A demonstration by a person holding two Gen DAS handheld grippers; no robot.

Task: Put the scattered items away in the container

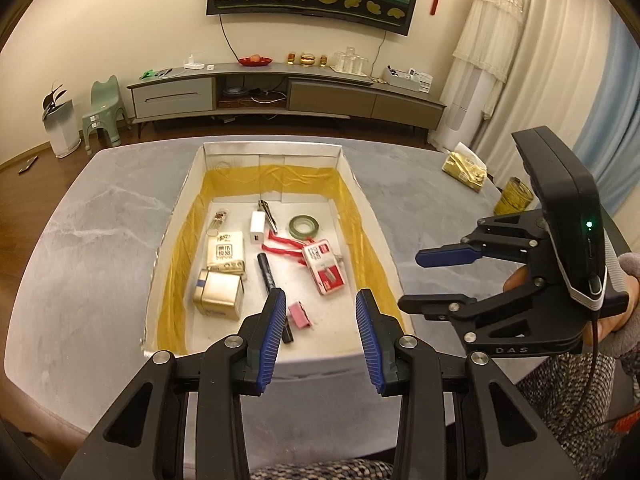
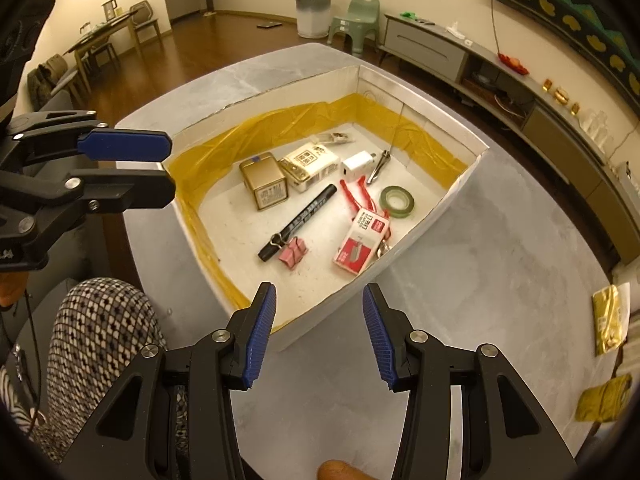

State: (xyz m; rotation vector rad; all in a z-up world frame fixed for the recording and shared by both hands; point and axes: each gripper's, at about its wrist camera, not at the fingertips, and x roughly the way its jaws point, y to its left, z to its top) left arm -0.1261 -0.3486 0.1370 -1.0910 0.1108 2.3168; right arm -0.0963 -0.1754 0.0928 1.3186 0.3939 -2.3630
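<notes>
Container (image 1: 374,216) holding marker (image 2: 298,216), tape roll (image 1: 305,227), perhaps staple box (image 2: 360,246), both claws (image 1: 320,332) (image 2: 318,334) open, empty

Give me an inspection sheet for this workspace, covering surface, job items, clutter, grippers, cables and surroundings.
Surface: grey marble-look table, mostly bare.
Job's things: white box holds gold tin, black marker, pink binder clip, red staple box, green tape roll, white charger.
Clutter: gold foil packets lie on the table outside the box.
Grippers: left gripper open, empty; right gripper open, empty.
Cables: black cable hangs from the right gripper.
Surroundings: TV cabinet, green stool.
</notes>
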